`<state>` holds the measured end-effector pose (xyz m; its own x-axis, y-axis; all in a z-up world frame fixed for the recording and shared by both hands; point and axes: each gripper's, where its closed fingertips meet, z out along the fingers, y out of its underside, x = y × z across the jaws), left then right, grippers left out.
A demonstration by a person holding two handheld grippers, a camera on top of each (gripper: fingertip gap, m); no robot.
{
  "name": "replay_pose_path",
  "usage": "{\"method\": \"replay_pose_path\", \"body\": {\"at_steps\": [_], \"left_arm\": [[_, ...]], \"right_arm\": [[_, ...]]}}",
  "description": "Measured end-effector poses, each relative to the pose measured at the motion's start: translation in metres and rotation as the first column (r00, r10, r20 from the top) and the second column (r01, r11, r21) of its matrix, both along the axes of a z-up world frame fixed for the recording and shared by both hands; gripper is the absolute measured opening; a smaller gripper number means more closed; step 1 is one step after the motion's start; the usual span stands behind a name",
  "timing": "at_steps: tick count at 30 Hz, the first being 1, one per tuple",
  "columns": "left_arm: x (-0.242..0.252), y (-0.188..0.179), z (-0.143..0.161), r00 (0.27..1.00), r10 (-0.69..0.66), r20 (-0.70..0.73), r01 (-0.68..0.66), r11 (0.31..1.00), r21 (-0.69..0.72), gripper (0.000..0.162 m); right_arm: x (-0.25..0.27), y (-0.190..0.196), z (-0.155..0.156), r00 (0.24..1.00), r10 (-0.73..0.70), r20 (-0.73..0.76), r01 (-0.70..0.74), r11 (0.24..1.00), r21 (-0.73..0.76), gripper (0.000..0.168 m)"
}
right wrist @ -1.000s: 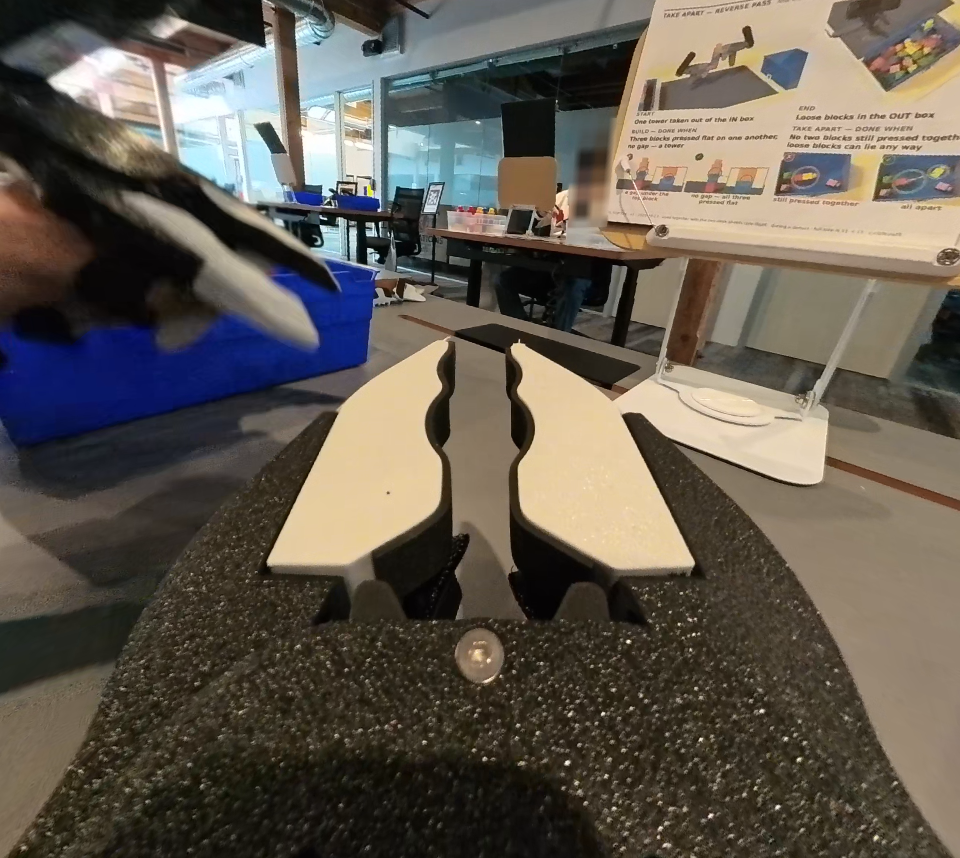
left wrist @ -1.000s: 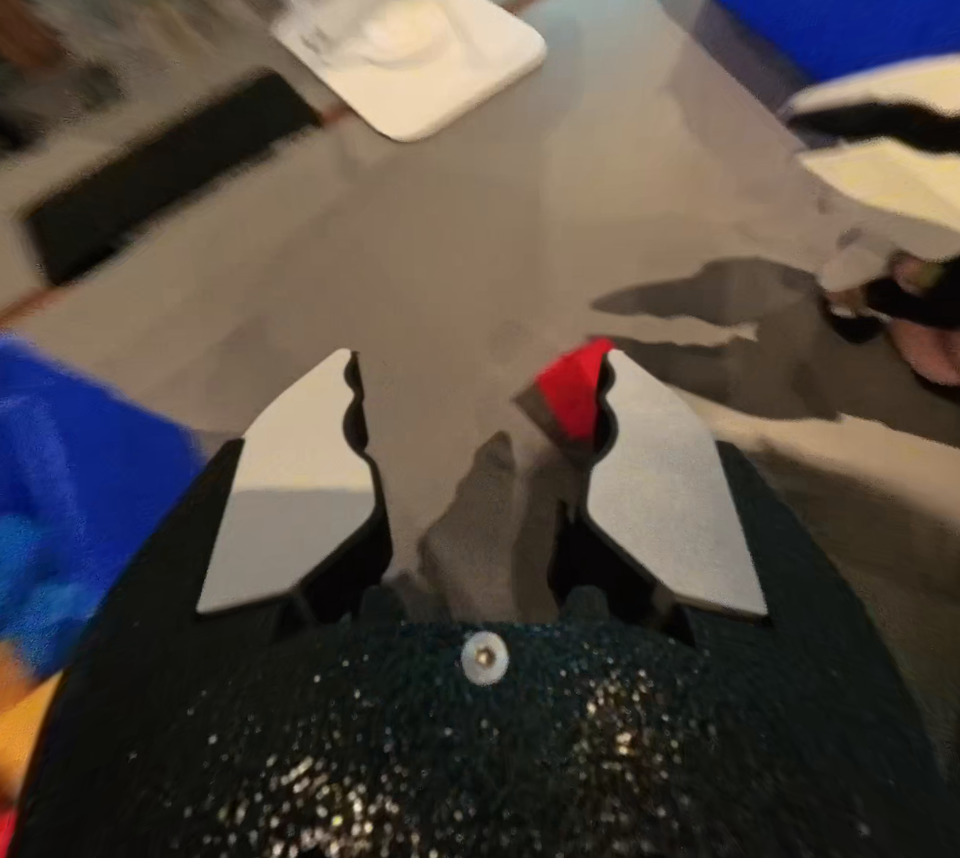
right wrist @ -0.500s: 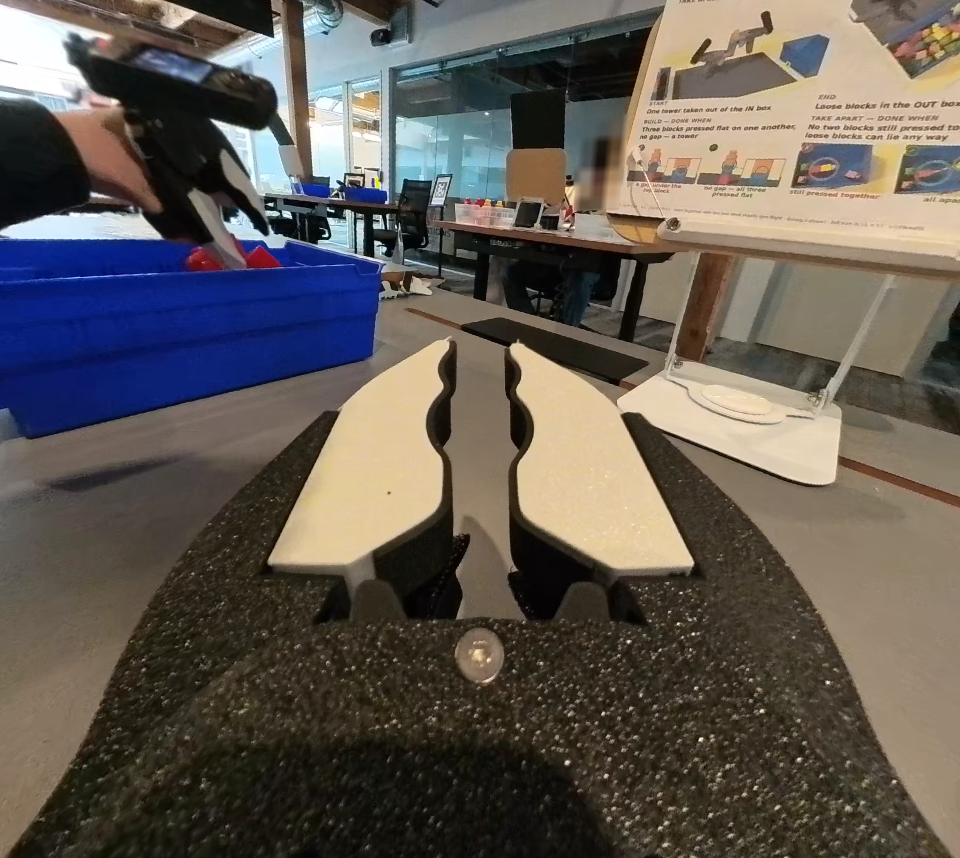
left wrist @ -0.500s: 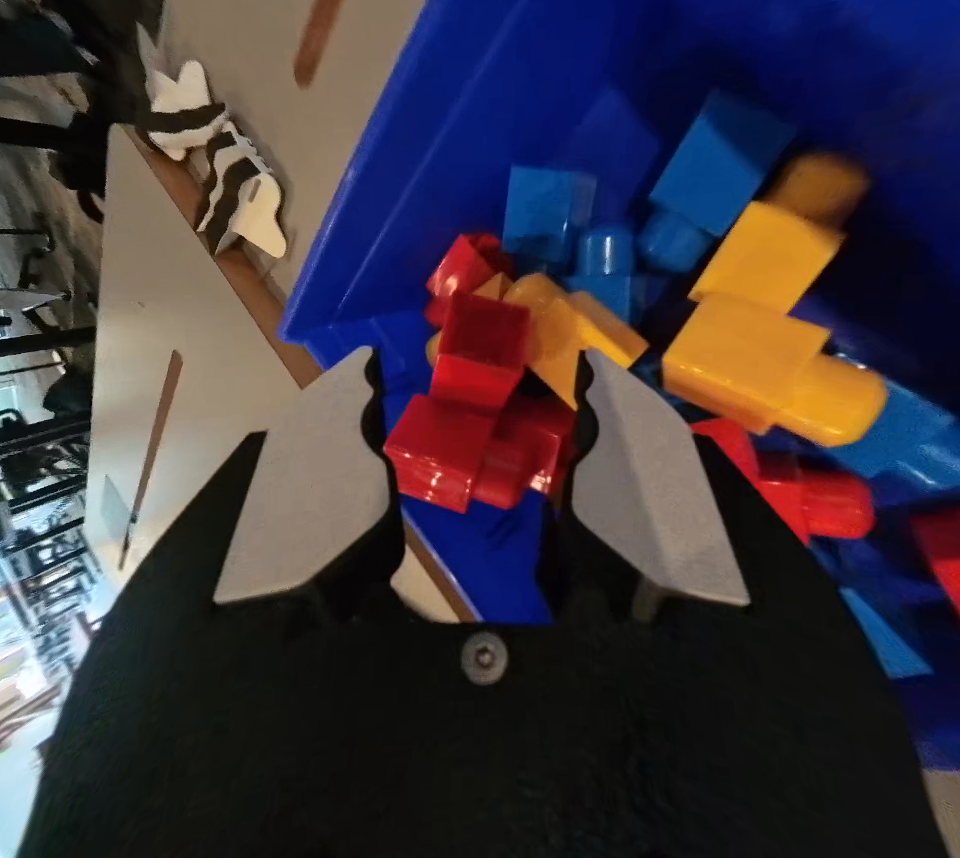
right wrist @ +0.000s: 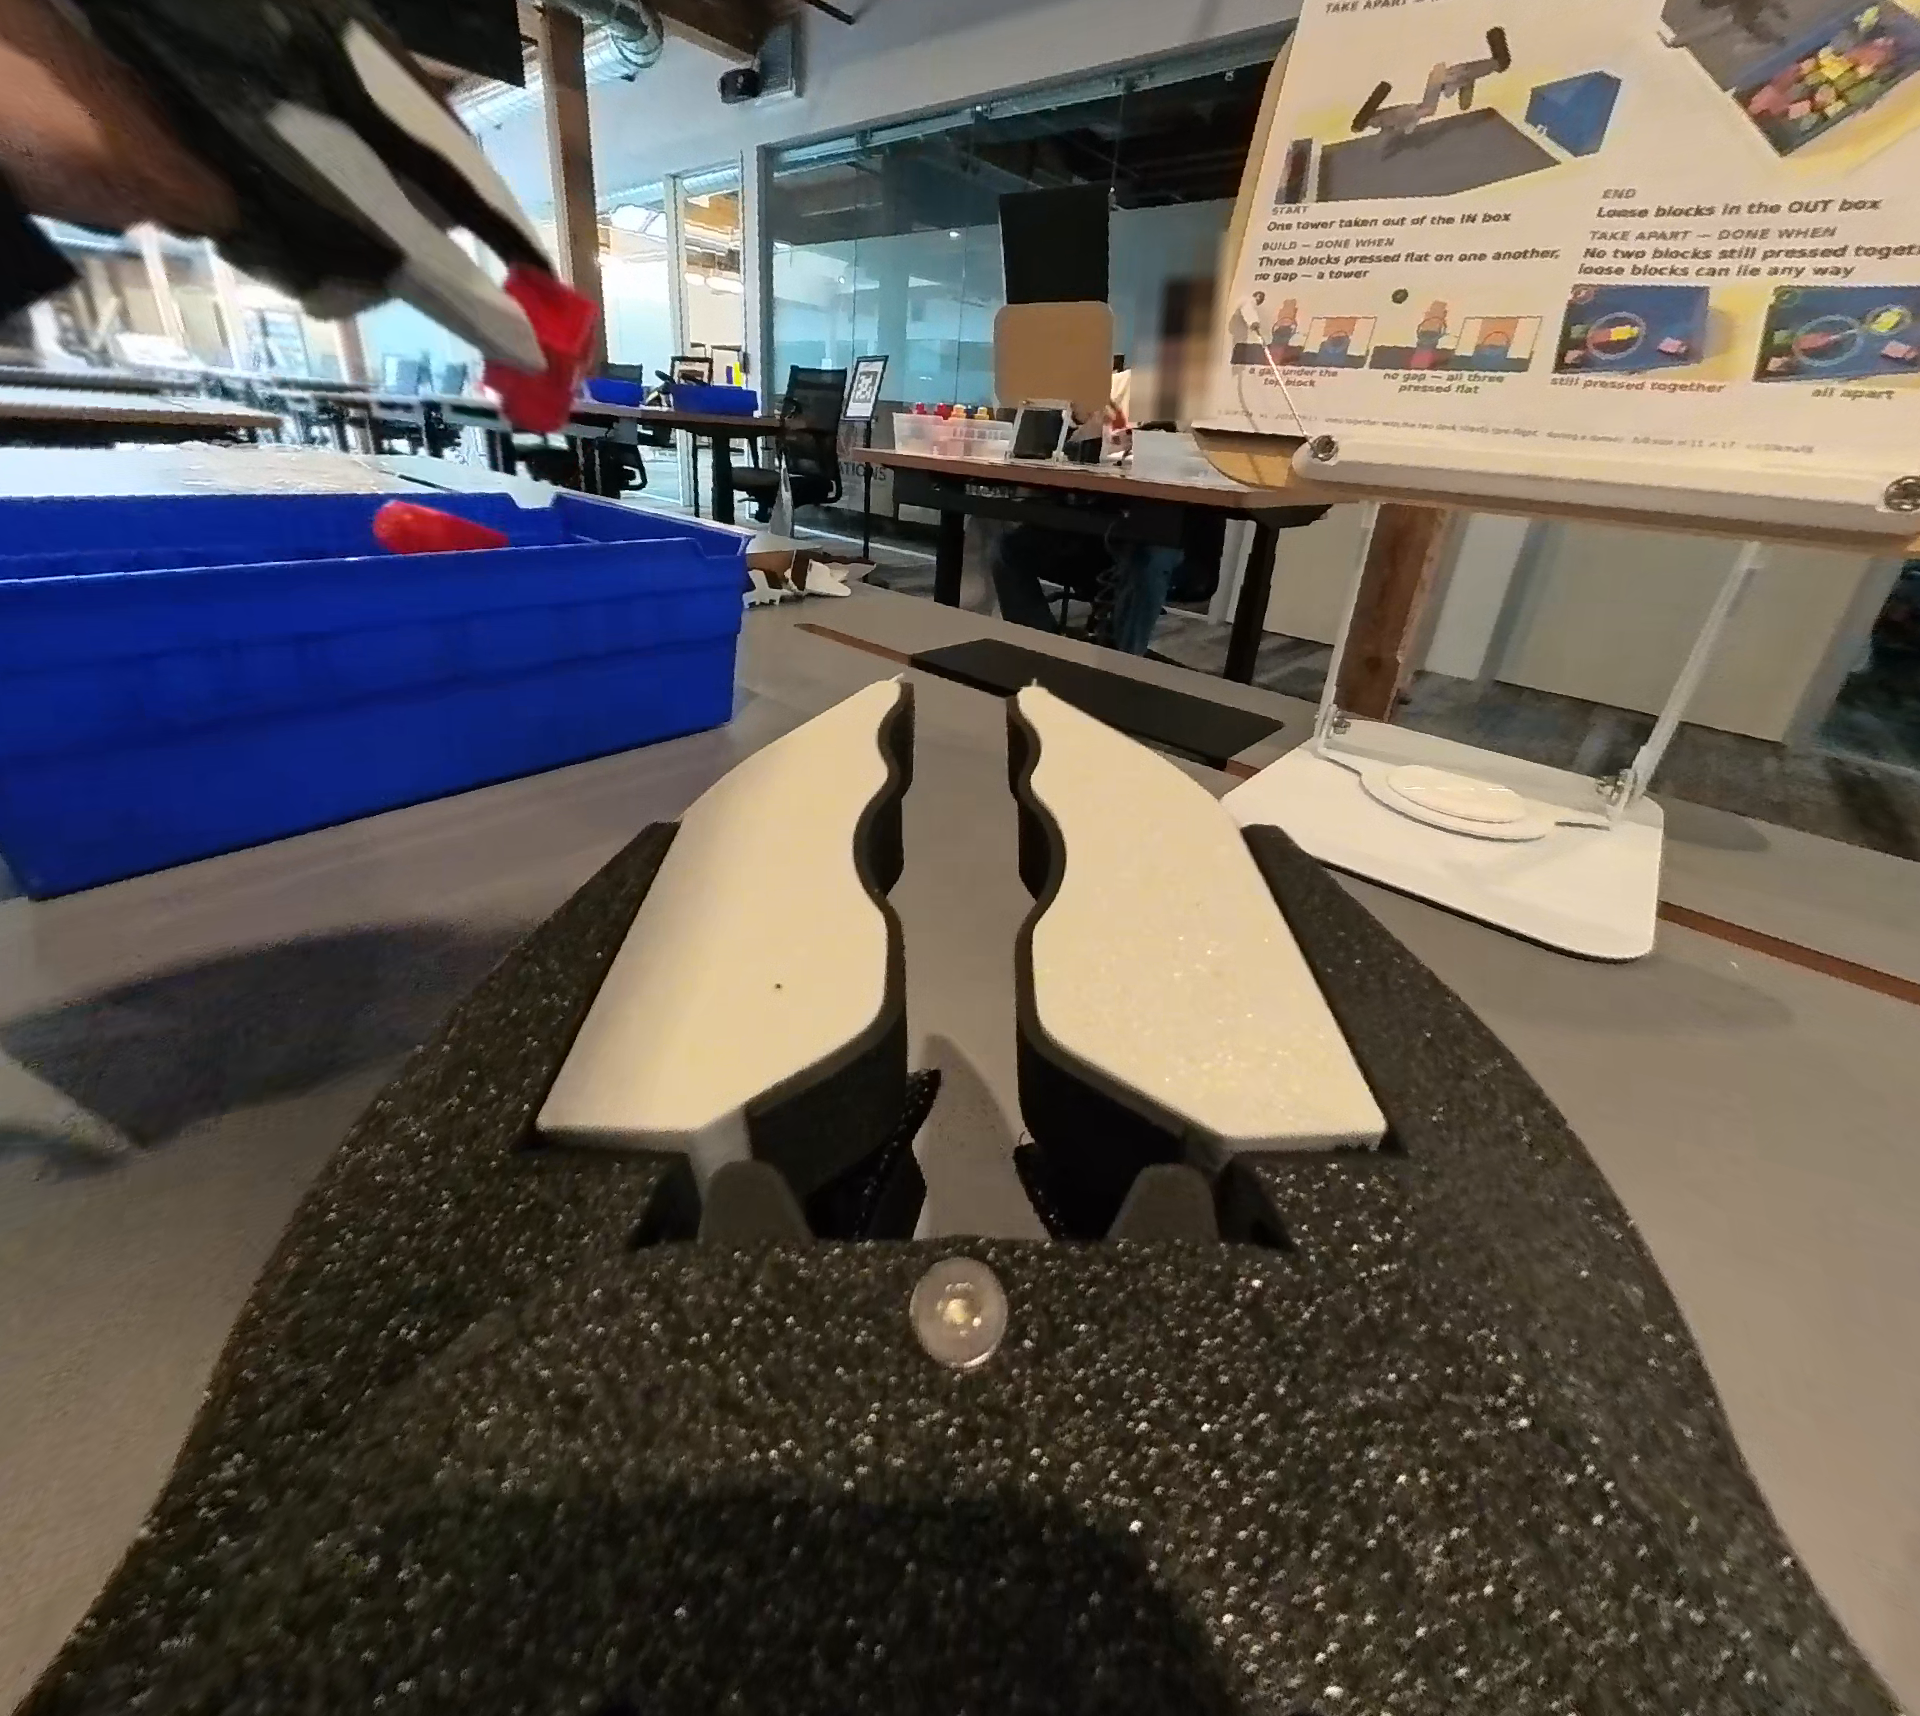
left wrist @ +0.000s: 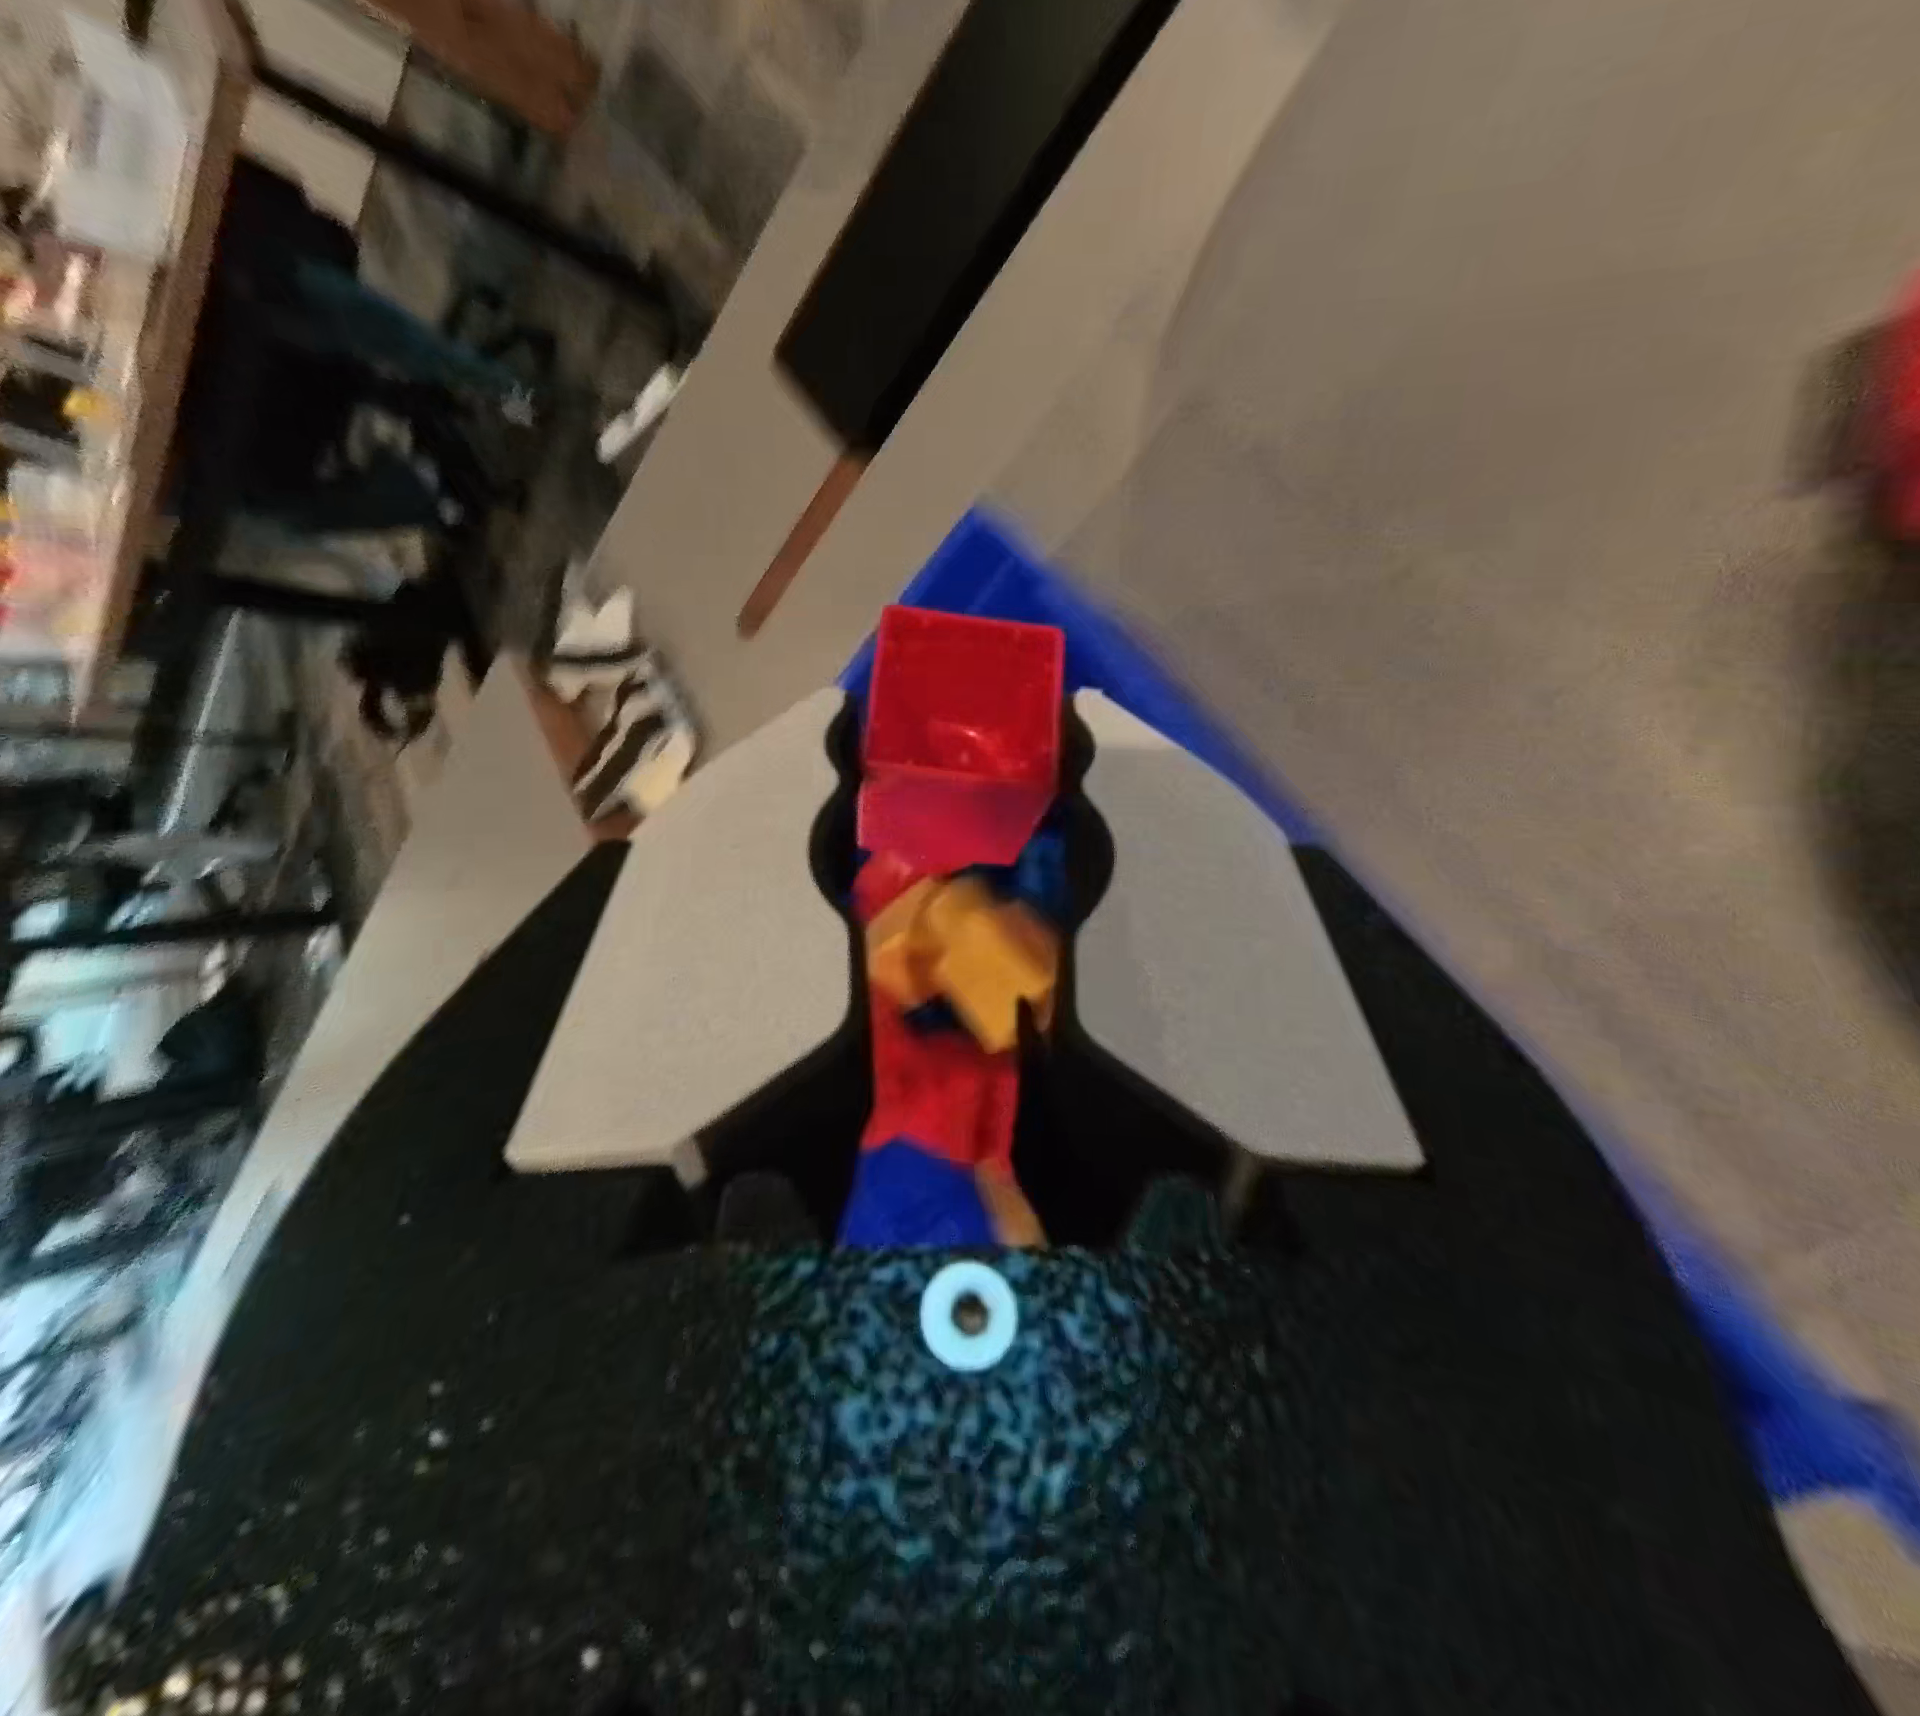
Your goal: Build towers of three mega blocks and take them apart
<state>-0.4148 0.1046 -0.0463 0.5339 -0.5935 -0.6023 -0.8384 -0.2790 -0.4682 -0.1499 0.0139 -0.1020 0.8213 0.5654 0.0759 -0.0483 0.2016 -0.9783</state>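
My left gripper (left wrist: 958, 710) is shut on a red block (left wrist: 961, 731), held by its sides above the blue bin (left wrist: 971, 565). Between the fingers I see yellow, red and blue blocks (left wrist: 966, 960) lying in the bin. In the right wrist view the left gripper (right wrist: 520, 326) hangs above the bin (right wrist: 364, 658) with the red block (right wrist: 545, 357) at its tips. Another red block (right wrist: 436, 528) pokes above the bin's rim. My right gripper (right wrist: 961, 690) is empty, low over the grey table, with its jaws drawn together to a narrow gap.
A white stand (right wrist: 1455, 845) with an instruction board is at the right on the table. A black mat (right wrist: 1091, 690) lies behind my right gripper. A blurred red thing (left wrist: 1891, 419) sits at the right edge of the left wrist view.
My left gripper, open over the bin's blocks half a second ago, has shut on a red block and lifted it above the bin. My right gripper has not moved.
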Motion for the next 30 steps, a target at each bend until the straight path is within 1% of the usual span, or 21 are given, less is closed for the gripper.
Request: {"method": "replay_pose_path", "body": {"at_steps": [1,2,3,5,7,10,14,17,19,20,21,22,23,25,27,28,30], "left_arm": [[0.027,-0.014,0.007,0.997,-0.05,0.052,0.05,0.999,-0.005,0.036],[0.054,-0.029,0.008,0.99,-0.102,0.097,0.105,0.994,-0.027,0.036],[0.077,-0.043,0.006,0.984,-0.141,0.112,0.148,0.988,-0.053,0.036],[0.108,-0.059,-0.008,0.981,-0.173,0.088,0.18,0.98,-0.085,0.036],[0.132,-0.066,-0.033,0.979,-0.185,0.081,0.195,0.971,-0.14,0.036],[0.155,-0.062,-0.073,0.982,-0.164,0.094,0.182,0.954,-0.24,0.036],[0.164,-0.047,-0.119,0.992,-0.117,0.047,0.126,0.921,-0.368,0.036],[0.165,-0.036,-0.136,0.993,-0.116,0.019,0.115,0.917,-0.383,0.036],[0.168,-0.033,-0.142,0.99,-0.132,0.048,0.141,0.909,-0.392,0.037],[0.17,-0.033,-0.142,0.988,-0.131,0.078,0.152,0.907,-0.393,0.041],[0.17,-0.033,-0.14,0.987,-0.119,0.109,0.152,0.909,-0.387,0.06],[0.17,-0.032,-0.137,0.985,-0.102,0.139,0.148,0.913,-0.379,0.074],[0.17,-0.033,-0.131,0.981,-0.092,0.173,0.152,0.915,-0.373,0.078],[0.166,-0.036,-0.108,0.963,-0.089,0.254,0.171,0.931,-0.323,0.076],[0.151,-0.037,-0.07,0.94,-0.072,0.333,0.148,0.967,-0.209,0.069],[0.134,-0.035,-0.048,0.931,-0.046,0.361,0.099,0.987,-0.13,0.065],[0.081,-0.026,-0.008,0.92,0.06,0.386,-0.075,0.997,0.024,0.058]], "right_arm": [[0.001,0.0,0.001,1.0,-0.004,-0.002,0.004,1.0,0.002,0.016],[0.002,0.0,0.001,1.0,-0.008,-0.005,0.008,1.0,0.004,0.016],[0.003,0.0,0.002,1.0,-0.013,-0.007,0.013,1.0,0.006,0.016],[0.005,0.0,0.003,1.0,-0.025,-0.013,0.025,1.0,0.013,0.016],[0.007,0.0,0.004,0.999,-0.032,-0.015,0.032,0.999,0.018,0.016],[0.006,-0.001,0.004,0.999,-0.034,-0.011,0.034,0.999,0.021,0.016],[0.006,-0.002,0.005,0.999,-0.036,-0.003,0.036,0.999,0.029,0.015],[0.006,-0.002,0.005,0.999,-0.034,0.0,0.034,0.999,0.03,0.015],[0.006,-0.002,0.005,0.999,-0.034,-0.001,0.034,0.999,0.028,0.015],[0.006,-0.002,0.005,0.999,-0.032,-0.002,0.032,0.999,0.026,0.015],[0.006,-0.002,0.004,0.999,-0.032,-0.002,0.032,0.999,0.025,0.016],[0.006,-0.001,0.004,0.999,-0.032,-0.003,0.032,0.999,0.025,0.016],[0.006,-0.001,0.004,0.999,-0.032,-0.003,0.032,0.999,0.025,0.016],[0.006,-0.001,0.005,0.999,-0.033,-0.005,0.033,0.999,0.025,0.016],[0.007,-0.001,0.005,0.999,-0.033,-0.007,0.033,0.999,0.024,0.016],[0.007,-0.001,0.005,0.999,-0.033,-0.008,0.033,0.999,0.024,0.016],[0.007,-0.001,0.005,0.999,-0.032,-0.01,0.033,0.999,0.022,0.016]]}}
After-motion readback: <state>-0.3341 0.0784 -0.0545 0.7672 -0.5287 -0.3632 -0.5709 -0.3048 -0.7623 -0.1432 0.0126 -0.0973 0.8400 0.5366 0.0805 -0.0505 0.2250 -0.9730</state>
